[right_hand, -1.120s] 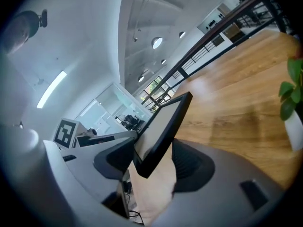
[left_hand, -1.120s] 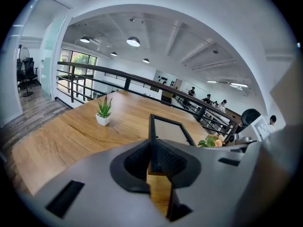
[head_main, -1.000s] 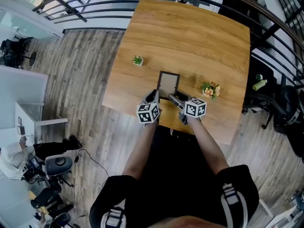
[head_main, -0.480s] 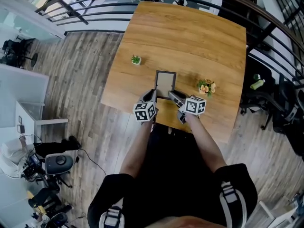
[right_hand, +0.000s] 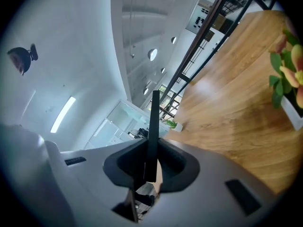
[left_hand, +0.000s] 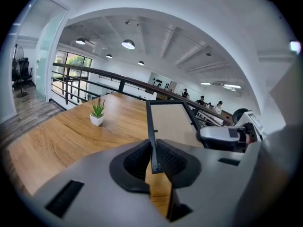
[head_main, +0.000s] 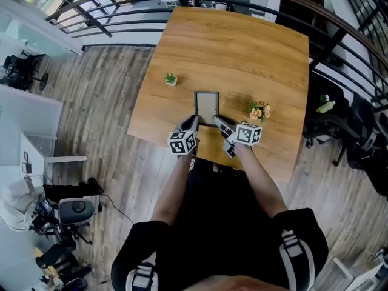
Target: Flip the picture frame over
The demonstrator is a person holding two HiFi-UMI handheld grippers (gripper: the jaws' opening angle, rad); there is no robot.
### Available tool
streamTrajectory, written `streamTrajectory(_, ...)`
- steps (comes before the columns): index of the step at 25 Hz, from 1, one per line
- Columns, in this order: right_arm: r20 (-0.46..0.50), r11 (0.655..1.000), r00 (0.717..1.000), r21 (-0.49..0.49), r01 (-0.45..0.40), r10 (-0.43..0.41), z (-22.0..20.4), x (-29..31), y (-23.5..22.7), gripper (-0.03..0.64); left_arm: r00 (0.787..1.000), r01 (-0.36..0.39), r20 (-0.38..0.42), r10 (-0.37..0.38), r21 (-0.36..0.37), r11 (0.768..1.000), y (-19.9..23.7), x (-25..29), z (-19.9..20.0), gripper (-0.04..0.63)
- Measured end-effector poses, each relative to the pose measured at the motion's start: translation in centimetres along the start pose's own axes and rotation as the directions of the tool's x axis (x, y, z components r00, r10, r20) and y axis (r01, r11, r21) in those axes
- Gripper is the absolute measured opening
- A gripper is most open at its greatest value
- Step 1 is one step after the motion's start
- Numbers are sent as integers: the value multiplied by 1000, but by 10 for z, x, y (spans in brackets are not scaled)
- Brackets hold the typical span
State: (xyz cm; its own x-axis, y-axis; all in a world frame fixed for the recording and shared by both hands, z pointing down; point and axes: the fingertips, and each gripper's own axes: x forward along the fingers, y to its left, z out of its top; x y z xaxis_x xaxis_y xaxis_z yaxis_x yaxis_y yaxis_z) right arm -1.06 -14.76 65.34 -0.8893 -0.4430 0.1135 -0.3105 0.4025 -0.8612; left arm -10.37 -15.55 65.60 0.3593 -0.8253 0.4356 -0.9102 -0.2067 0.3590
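I have the picture frame (head_main: 207, 106) caught at its near end by both grippers. It sits over the near half of the wooden table (head_main: 242, 47), its long side running toward 12 o'clock from me.

My left forearm (head_main: 174, 190) reaches straight ahead from the body. The left gripper (head_main: 194, 122) angles toward 1 o'clock and tips a little downward. In the left gripper view its jaws (left_hand: 152, 161) are clamped on the thin black left rail of the frame (left_hand: 170, 122), pads pressed against both faces, and the pale panel stretches away from them.

My right forearm (head_main: 262, 183) comes in from 5 o'clock. The right gripper (head_main: 216, 120) points toward 10 o'clock, nearly level and rolled onto its side, so the tabletop slants steeply across the right gripper view. Its jaws (right_hand: 150, 167) have just been closing. The frame's dark edge (right_hand: 154, 122) stands between them, and both pads are in contact with it.

In the left gripper view the right gripper (left_hand: 222, 137) shows at 3 o'clock of the frame. I cannot tell whether the frame's far edge rests on the wood.

A small potted succulent (head_main: 170, 78) stands at 10 o'clock of the frame, well apart from it. A pot of flowers (head_main: 259, 110) stands at 3 o'clock, near the frame but not touching it.
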Motion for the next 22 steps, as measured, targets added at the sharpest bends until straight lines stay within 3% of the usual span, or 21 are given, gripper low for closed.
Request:
streamTrajectory(3,26,1000,1000,9,-13,13,7,-4,1,77,999,34,37,-32,-46,998,-4,1,9,58)
streamTrajectory(7,47,999,999,-41,9,-7,19,-8,2,75,998,38,55,-36,-31,999,-11,5,23,117)
streamTrajectory(9,31,994,999,-104,44,-41,20,-9,-5,76,997,49,63,-47,-27,998,-17,7,29,132)
streamTrajectory(11,6,967,995,-236,96,-97,20,-8,-8,77,995,72,74,-70,-32,997,-24,9,35,140)
streamTrajectory(13,-20,901,986,-410,143,-165,19,-6,-6,77,990,121,84,-116,-61,991,-36,12,40,143)
streamTrajectory(16,-33,760,965,-624,183,-260,20,-4,-2,77,971,225,116,-209,-144,964,-58,19,50,143)
streamTrajectory(18,-29,678,954,-710,190,-298,21,-4,2,77,959,268,138,-247,-171,948,-69,21,57,143)
streamTrajectory(22,-11,556,943,-810,188,-334,20,-2,9,77,947,314,142,-289,-205,927,-79,23,64,153)
